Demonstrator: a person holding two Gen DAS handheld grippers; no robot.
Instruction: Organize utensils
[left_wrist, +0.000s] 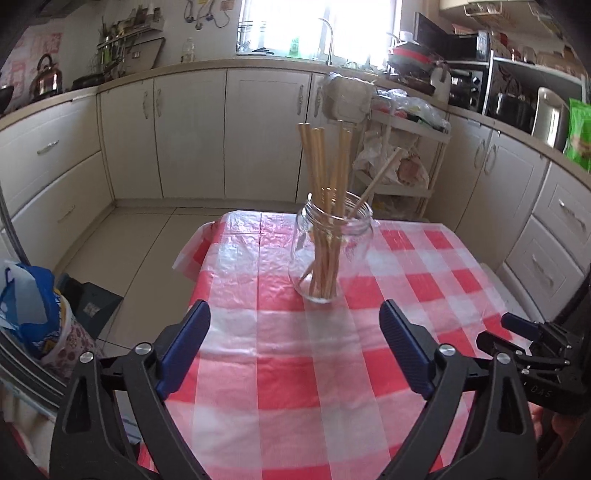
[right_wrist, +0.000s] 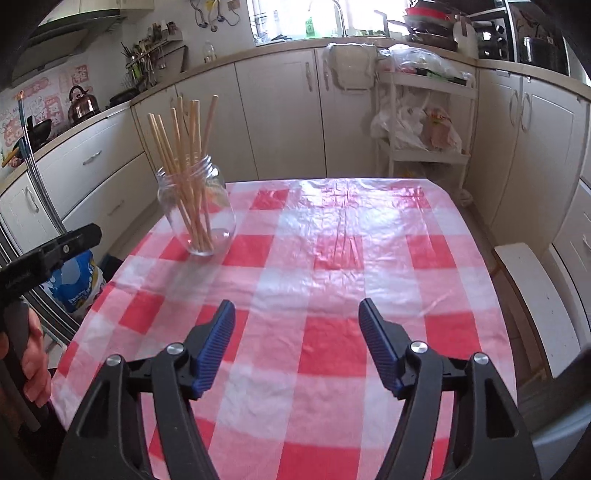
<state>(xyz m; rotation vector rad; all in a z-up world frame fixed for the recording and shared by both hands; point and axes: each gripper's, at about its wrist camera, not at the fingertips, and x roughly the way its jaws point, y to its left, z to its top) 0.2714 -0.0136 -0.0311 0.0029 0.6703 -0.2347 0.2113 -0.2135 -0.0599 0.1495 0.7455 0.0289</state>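
A clear glass jar (left_wrist: 328, 254) stands upright on the red-and-white checked table (left_wrist: 280, 369) and holds several wooden chopsticks (left_wrist: 325, 177). My left gripper (left_wrist: 295, 314) is open and empty, a short way in front of the jar. In the right wrist view the jar (right_wrist: 197, 218) with its chopsticks (right_wrist: 184, 147) stands at the table's far left. My right gripper (right_wrist: 297, 314) is open and empty over the middle of the table (right_wrist: 332, 258). The right gripper also shows at the right edge of the left wrist view (left_wrist: 517, 328).
Cream kitchen cabinets (left_wrist: 184, 136) run around the room. A white trolley (right_wrist: 424, 122) with plastic bags stands behind the table. A blue-and-white bag (left_wrist: 29, 306) sits on the floor to the left. A white bench (right_wrist: 535, 306) is on the right.
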